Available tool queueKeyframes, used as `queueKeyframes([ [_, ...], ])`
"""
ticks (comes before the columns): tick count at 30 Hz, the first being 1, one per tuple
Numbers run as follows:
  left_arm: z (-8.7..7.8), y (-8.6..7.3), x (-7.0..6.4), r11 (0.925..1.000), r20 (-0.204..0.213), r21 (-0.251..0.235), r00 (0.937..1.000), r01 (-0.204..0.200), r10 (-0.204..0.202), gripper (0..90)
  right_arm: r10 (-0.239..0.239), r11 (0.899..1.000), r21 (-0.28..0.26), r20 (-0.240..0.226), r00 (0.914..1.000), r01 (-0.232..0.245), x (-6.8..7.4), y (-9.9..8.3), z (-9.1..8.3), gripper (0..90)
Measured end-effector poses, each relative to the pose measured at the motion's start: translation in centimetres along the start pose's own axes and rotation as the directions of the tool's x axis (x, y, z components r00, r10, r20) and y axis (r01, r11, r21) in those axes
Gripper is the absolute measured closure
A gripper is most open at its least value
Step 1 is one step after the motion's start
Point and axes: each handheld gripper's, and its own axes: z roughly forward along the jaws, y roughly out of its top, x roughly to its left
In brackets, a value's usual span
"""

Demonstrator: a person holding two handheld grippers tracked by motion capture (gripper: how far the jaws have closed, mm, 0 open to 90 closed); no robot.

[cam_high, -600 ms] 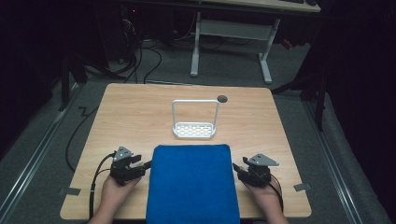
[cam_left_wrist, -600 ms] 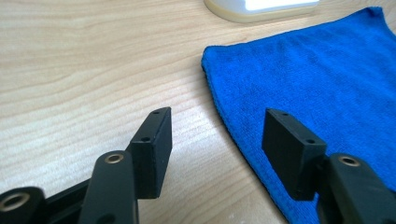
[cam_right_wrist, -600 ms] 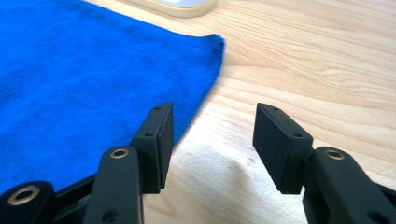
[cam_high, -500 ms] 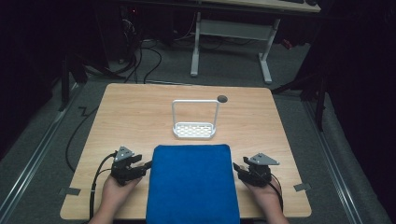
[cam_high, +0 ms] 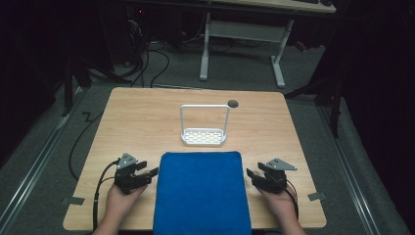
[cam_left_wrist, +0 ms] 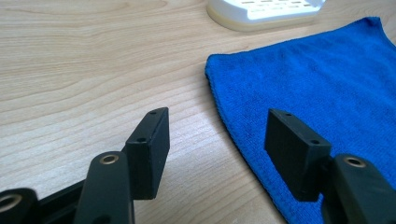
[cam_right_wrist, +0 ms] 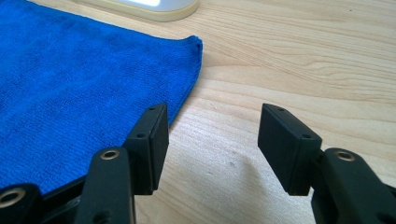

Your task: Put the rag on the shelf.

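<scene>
Where cloth (cam_high: 201, 193) ends (overhead): rack (cam_high: 204, 125)

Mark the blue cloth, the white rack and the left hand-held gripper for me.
blue cloth (cam_high: 201, 193): high view, middle of the fabric.
white rack (cam_high: 203, 137): high view, perforated base.
left hand-held gripper (cam_high: 149, 171): high view, between its open jaw tips.

Blue cloth (cam_high: 201, 193) spread flat on a wooden table (cam_high: 147, 117), with a white rack (cam_high: 204, 128) behind it.

The cloth is a plain, fuzzy rectangle lying smooth at the near middle of the table, its near edge at the table's front edge. The rack stands upright just beyond the cloth's far edge: a perforated base with a tall wire loop.
</scene>
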Motion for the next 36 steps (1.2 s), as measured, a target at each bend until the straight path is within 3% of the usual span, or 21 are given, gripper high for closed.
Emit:
queueKeyframes([
  [10, -0.2, 0.0, 0.0, 0.9999, -0.003, 0.002, 0.9999, -0.01, 0.01, 41.6, -0.014, 1.0, -0.006, -0.008, 0.9999, 0.014, 0.1, 0.2, 0.1, 42.8],
  [25, -0.1, 0.4, -1.1, 0.9973, 0.019, -0.064, 0.9991, -0.037, 0.038, 42.1, -0.01, 0.999, -0.039, -0.025, 0.9996, 0.009, 0.3, 0.5, -0.3, 39.3],
  [31, 1.0, 1.1, -1.4, 0.9959, 0.021, -0.084, 0.9992, -0.033, 0.035, 42.8, -0.017, 0.999, -0.045, -0.041, 0.999, 0.015, 0.4, 0.6, -0.1, 39.4],
  [36, 3.3, 2.0, -1.5, 0.9978, -0.011, -0.043, 0.9988, -0.049, 0.049, 43.2, -0.029, 0.999, -0.041, -0.053, 0.9982, 0.027, 0.6, 0.7, 0.0, 39.9],
])
